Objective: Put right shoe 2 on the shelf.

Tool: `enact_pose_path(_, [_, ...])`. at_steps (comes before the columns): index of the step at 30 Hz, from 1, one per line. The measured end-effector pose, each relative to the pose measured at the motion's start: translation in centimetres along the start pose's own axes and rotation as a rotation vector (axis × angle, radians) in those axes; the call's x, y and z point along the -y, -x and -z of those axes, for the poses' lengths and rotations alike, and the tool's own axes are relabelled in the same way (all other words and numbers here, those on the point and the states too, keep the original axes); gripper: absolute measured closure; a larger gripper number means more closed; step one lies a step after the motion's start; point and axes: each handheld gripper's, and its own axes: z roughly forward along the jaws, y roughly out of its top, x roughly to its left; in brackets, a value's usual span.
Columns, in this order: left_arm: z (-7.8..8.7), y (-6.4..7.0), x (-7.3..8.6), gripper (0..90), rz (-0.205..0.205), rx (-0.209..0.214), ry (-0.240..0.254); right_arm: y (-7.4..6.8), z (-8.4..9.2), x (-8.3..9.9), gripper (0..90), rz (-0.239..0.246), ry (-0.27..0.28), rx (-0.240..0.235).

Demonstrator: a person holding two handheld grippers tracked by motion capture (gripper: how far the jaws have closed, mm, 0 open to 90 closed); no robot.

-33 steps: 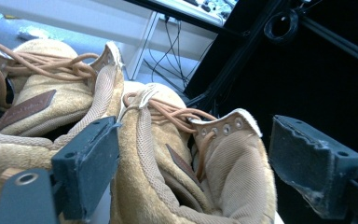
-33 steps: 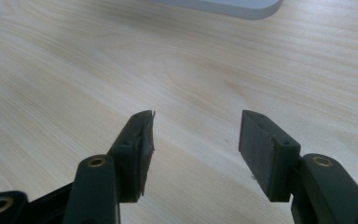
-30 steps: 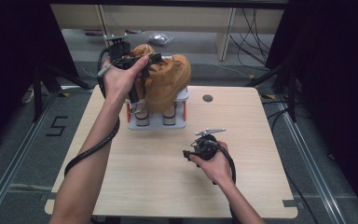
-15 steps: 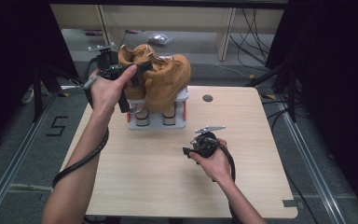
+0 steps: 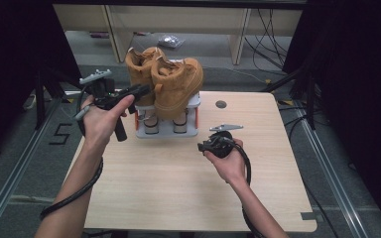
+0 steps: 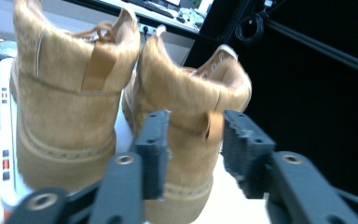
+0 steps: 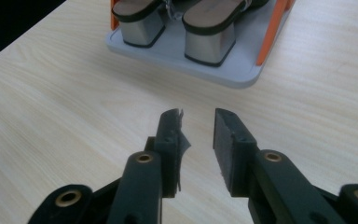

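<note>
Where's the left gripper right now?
In the high view the left gripper is at the table's far left, level with the heels of the tan boots on the grey rack.

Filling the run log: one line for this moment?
left hand-held gripper: jaws closing around boot heel, grip unclear | right hand-held gripper: closing, empty, over table

Clearance: open tabletop (image 5: 178, 188) near me, blocked at the far edge.
I have bare wood ahead of my right gripper (image 7: 198, 126) up to the grey rack (image 7: 233, 74); my left gripper (image 6: 193, 135) faces two tan boots (image 5: 171, 82) on that rack, their heels close ahead.
</note>
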Motion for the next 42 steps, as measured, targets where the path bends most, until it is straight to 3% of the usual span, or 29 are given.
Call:
enact_pose_path(3, [0.0, -0.5, 0.8, 70.6, -0.014, 0.009, 0.017, -0.2, 0.1, -0.5, 72.9, -0.001, 0.002, 0.008])
enact_pose_path(4, [0.0, -0.6, 1.0, 73.3, -0.013, 0.013, 0.009, -0.1, 0.0, -0.6, 72.9, 0.019, 0.012, 0.003])
enact_pose_path(5, [-0.1, -0.7, 1.3, 74.5, -0.009, 0.026, -0.011, -0.3, 0.0, -0.6, 72.9, -0.004, 0.006, 0.007])
enact_pose_path(7, [-0.2, -0.9, 1.8, 78.9, -0.023, 0.029, -0.022, -0.1, -0.1, -0.8, 72.3, 0.031, 0.023, 0.001])
enact_pose_path(9, [-0.2, -1.0, 2.2, 80.6, -0.029, 0.036, -0.022, -0.3, 0.0, -0.8, 72.0, 0.001, 0.009, 0.000])
enact_pose_path(12, [-0.4, -1.2, 3.3, 83.2, -0.059, 0.028, -0.042, -0.1, -0.1, -0.9, 74.1, 0.028, 0.041, -0.001])
enact_pose_path(13, [-0.5, -1.4, 3.6, 86.5, -0.079, 0.008, -0.041, -0.3, 0.0, -1.0, 76.4, 0.005, 0.030, 0.002])
enact_pose_path(14, [-0.5, -1.8, 4.0, 88.7, -0.088, -0.015, -0.038, -0.2, 0.1, -1.1, 78.3, 0.025, 0.037, 0.007])
enact_pose_path(16, [-0.7, -2.4, 4.7, 89.1, -0.081, -0.032, -0.053, -0.2, 0.1, -1.3, 82.9, 0.046, 0.056, 0.017])
enact_pose_path(19, [-1.2, -2.8, 5.8, 89.3, -0.088, -0.040, -0.060, -0.3, 0.3, -1.7, 88.5, 0.034, 0.067, 0.029])
enact_pose_path(21, [-1.7, -3.1, 6.6, 89.3, -0.103, -0.049, -0.053, -0.4, 0.3, -2.2, 90.0, 0.044, 0.093, 0.026])
enact_pose_path(22, [-2.0, -3.2, 6.9, 89.2, -0.108, -0.049, -0.051, -0.7, 0.3, -2.5, 90.0, 0.024, 0.100, 0.031])
enact_pose_path(23, [-2.3, -3.3, 7.1, 89.2, -0.114, -0.052, -0.044, -0.5, 0.3, -2.9, 90.0, 0.054, 0.120, 0.032])
enact_pose_path(24, [-2.7, -3.3, 7.3, 89.1, -0.135, -0.074, -0.036, -0.7, 0.3, -3.2, 90.0, 0.053, 0.134, 0.036])
enact_pose_path(32, [-4.0, -3.1, 7.6, 88.8, -0.157, -0.106, -0.033, -1.2, -0.3, -6.6, 90.0, 0.054, 0.212, 0.053])
enact_pose_path(40, [-4.6, -2.7, 7.7, 88.4, -0.174, -0.097, -0.044, -1.3, -0.7, -9.6, 90.0, 0.031, 0.278, 0.079])
enact_pose_path(42, [-4.6, -2.6, 7.7, 88.4, -0.177, -0.101, -0.042, -1.4, -1.0, -10.1, 90.0, 0.051, 0.281, 0.081])
